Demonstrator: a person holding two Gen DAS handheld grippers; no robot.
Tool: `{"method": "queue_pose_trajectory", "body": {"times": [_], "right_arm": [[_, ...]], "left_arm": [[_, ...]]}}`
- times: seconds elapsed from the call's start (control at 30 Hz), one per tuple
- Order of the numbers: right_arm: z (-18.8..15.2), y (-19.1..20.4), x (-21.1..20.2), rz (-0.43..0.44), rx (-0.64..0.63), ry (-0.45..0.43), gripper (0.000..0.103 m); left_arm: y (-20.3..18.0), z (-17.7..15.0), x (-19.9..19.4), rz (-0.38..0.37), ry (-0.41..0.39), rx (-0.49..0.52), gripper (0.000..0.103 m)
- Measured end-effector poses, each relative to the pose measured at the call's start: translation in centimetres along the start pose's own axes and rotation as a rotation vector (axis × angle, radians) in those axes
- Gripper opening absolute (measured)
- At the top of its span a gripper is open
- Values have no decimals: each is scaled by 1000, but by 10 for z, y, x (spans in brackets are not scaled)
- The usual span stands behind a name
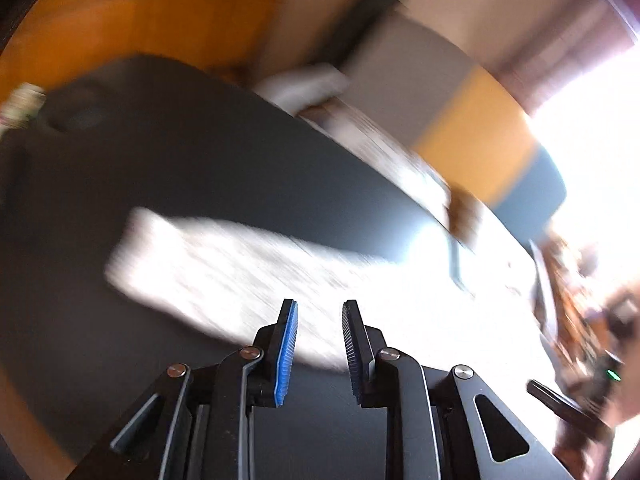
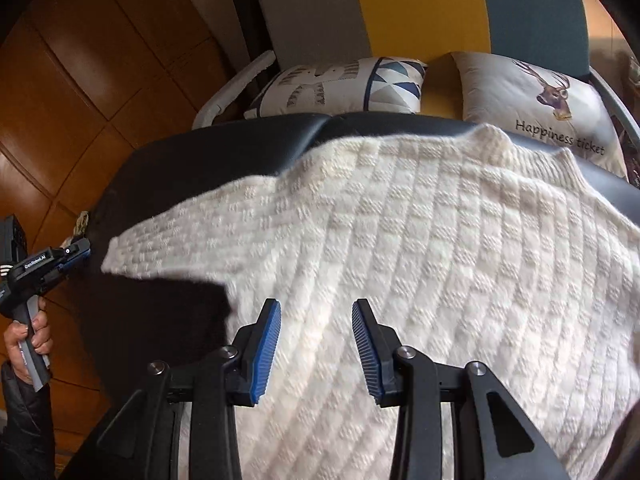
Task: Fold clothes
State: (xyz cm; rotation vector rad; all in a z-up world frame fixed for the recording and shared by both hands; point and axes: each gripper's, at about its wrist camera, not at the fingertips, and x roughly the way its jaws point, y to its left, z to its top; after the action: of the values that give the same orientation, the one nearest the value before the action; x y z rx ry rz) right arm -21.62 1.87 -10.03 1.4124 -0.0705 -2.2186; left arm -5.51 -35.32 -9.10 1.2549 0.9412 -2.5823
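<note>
A cream knitted sweater (image 2: 400,232) lies spread flat on a dark padded table (image 2: 200,152), its collar toward the far edge and one sleeve (image 2: 168,240) stretched to the left. My right gripper (image 2: 316,308) hovers open over the sweater's lower body, nothing between its pads. The left wrist view is motion-blurred; there the sleeve (image 1: 224,268) shows as a bright white strip on the dark table (image 1: 160,168), and my left gripper (image 1: 319,306) is open just above its near edge. From the right wrist view the left gripper (image 2: 78,250) sits off the table's left side, held by a hand (image 2: 30,334).
Two printed cushions (image 2: 340,84) (image 2: 540,104) rest behind the table against a grey, yellow and blue backrest (image 2: 416,4). Wooden panelled floor (image 2: 80,80) lies to the left. A white curved rail (image 2: 236,88) runs by the far left corner.
</note>
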Motion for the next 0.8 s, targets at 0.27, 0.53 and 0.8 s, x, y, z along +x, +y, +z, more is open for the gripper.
{"method": "queue_pose_trajectory", "body": {"times": [0.27,0.53,0.8], "right_arm": [[-76,-22,-17,-44,-9,61,38],[-113,-47,-20,-49,56,28,39],[-125,-40,-14,-55,20,-6,57]], "left_arm": [[-116,-75,92,-199,311,67,22],[-138,-83,117,-163,351,46,35],[-149,-82,126,-88,280,154,32]]}}
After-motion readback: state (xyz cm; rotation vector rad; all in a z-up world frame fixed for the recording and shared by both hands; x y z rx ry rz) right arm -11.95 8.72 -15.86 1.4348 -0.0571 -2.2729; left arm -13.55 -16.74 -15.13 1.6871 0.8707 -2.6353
